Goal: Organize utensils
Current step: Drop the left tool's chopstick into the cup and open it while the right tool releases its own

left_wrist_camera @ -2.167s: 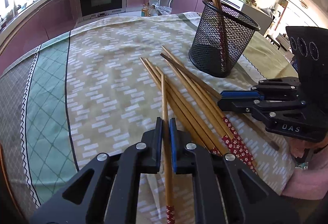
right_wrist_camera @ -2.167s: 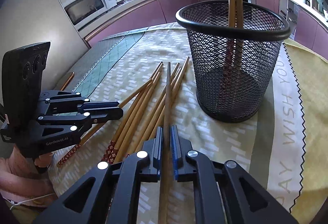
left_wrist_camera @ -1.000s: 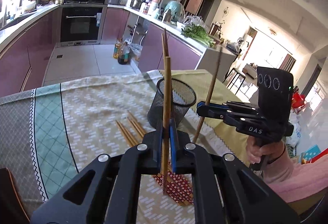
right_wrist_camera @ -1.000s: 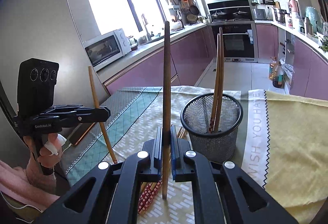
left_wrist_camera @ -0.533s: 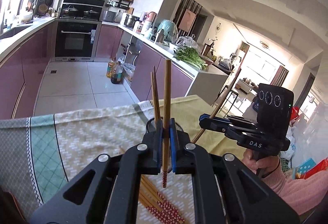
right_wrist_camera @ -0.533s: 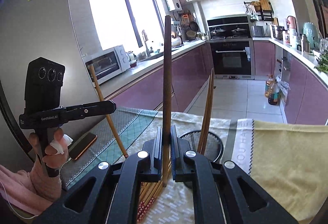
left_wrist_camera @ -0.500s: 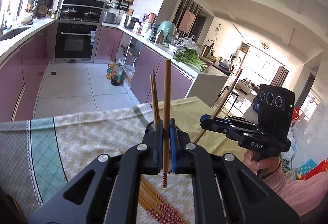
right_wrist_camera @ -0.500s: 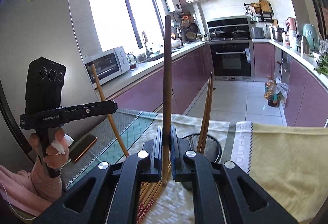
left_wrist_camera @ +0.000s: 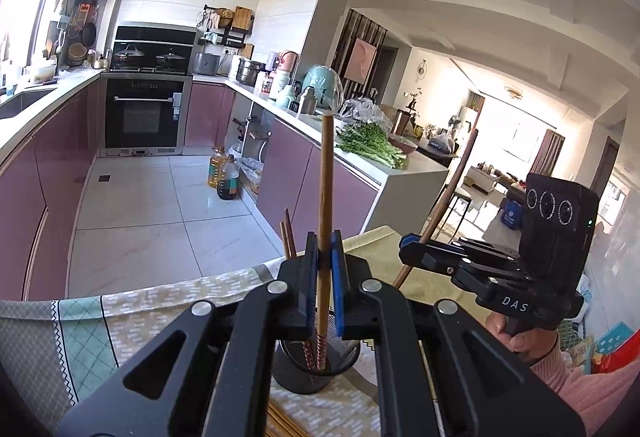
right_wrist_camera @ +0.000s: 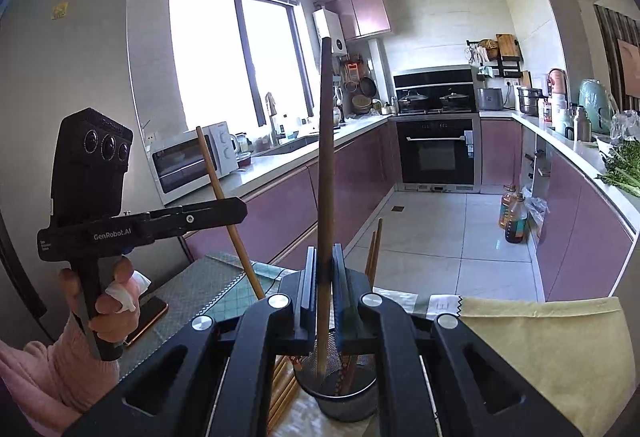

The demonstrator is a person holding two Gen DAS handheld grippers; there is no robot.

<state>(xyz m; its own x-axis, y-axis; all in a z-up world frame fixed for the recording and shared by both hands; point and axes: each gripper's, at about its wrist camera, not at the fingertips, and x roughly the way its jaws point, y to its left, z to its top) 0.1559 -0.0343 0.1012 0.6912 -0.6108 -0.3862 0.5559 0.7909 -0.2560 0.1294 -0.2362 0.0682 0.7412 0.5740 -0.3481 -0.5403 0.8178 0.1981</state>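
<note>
My left gripper [left_wrist_camera: 323, 249] is shut on an upright wooden chopstick [left_wrist_camera: 325, 177]; its red patterned lower end hangs over the mouth of the black mesh holder [left_wrist_camera: 292, 373]. My right gripper [right_wrist_camera: 323, 265] is shut on a darker chopstick [right_wrist_camera: 326, 141], also upright, its lower tip inside the same holder [right_wrist_camera: 340, 401]. Two chopsticks [left_wrist_camera: 287, 237] stand in the holder. Each gripper shows in the other's view, the right one [left_wrist_camera: 408, 247] and the left one [right_wrist_camera: 236, 211]. Loose chopsticks [right_wrist_camera: 282, 385] lie on the tablecloth beside the holder.
The table has a patterned cloth [left_wrist_camera: 132, 313] with a yellow part [right_wrist_camera: 540, 349]. A phone [right_wrist_camera: 146, 319] lies near the left hand. Kitchen counters, an oven and oil bottles [left_wrist_camera: 224, 173] on the floor lie beyond the table.
Both grippers rose from the table with a chopstick each, turned them upright and came over the holder. Since half a second ago both have moved closer above it, the chopstick tips lower.
</note>
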